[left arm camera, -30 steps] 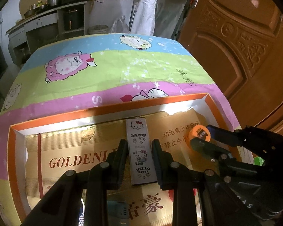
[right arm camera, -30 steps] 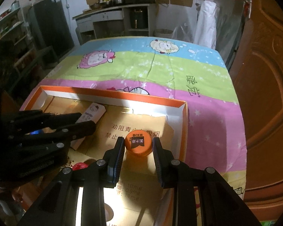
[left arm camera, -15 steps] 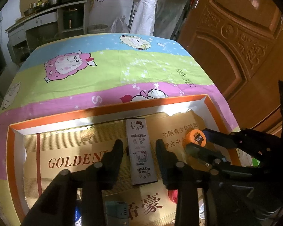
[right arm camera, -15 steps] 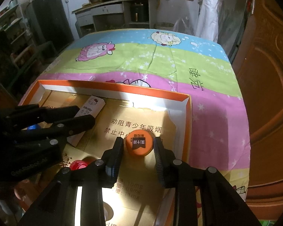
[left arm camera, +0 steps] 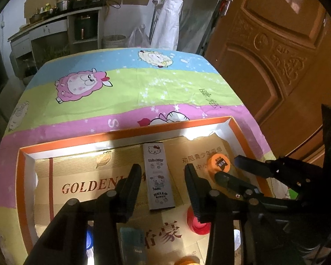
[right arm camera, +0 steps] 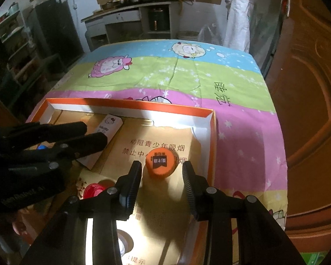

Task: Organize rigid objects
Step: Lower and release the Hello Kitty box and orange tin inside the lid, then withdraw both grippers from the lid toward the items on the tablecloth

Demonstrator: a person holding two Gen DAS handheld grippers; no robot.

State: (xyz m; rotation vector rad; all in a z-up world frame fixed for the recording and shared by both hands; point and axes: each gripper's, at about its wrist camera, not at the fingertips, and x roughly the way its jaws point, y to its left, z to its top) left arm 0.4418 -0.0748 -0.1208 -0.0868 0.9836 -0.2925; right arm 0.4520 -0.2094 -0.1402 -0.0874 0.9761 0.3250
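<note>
Cardboard lines the orange-rimmed tray [left arm camera: 130, 135] you are working in, and both task pieces lie flat on it. Start at the left: your left gripper [left arm camera: 163, 176] straddles the Hello Kitty box [left arm camera: 157, 175], its jaws opening, with clear gaps on both sides, so nothing is pinched. That slim carton lies lengthwise between the fingers, its far end almost against the tray's far wall. It looks light and stiff but thin-walled — likely to dent if you squeeze hard. If you pick it up again, take it across the two long sides near the middle; the printed faces look smooth, so a grip near one end may let it pivot.

Moving right, the orange cap [right arm camera: 161, 162] sits on the cardboard near the tray's right wall, between the fingers of your right gripper [right arm camera: 162, 174]. Those jaws are opening too, and the pads stand off the cap on both sides. It appears to be hard plastic, light, round and low — probably tough enough for a firm pinch, though a curved rim can squirt out. Hold it across its full width with the pads low on the rim.

A red cap [left arm camera: 197, 222] lies nearer you, partly hidden behind the fingers.
</note>
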